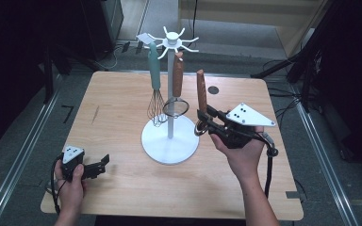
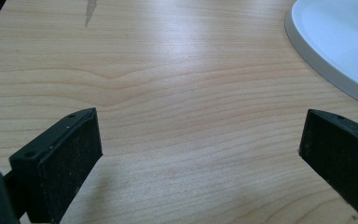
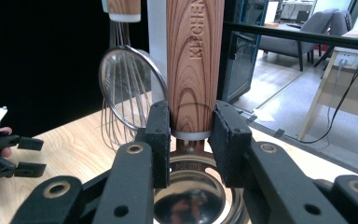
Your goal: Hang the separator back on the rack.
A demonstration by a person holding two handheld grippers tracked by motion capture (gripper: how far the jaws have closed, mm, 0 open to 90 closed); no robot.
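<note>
We see a kitchen tool with a wooden handle (image 3: 195, 65) held upright just right of the white stand (image 1: 170, 139), above the bench (image 1: 122, 188). Its handle points up and its round metal head (image 3: 198, 196) hangs below the grip; what kind of tool it is we cannot tell for sure. In the high view the same handle (image 1: 201, 94) stands close to the stand's base, apart from the hooks at the top.

The right gripper (image 3: 191, 140) has its jaws partly closed on the lower end of that handle, one pad pressed on each side just above the metal collar. In the high view the right gripper (image 1: 207, 123) sits in the person's right hand (image 1: 240, 153), raised over the bench.

On the stand hang a whisk (image 1: 156, 89) with a pale green handle and a small strainer (image 1: 176, 96) with a wooden handle, side by side against the pole.

Near the front left corner of the bench, well apart from the stand, the left gripper (image 1: 104, 165) rests low in the left hand (image 1: 71, 181). Its jaws stand wide open with only bare wood between them, and the edge of the stand's base (image 2: 326, 60) shows ahead of them.
</note>
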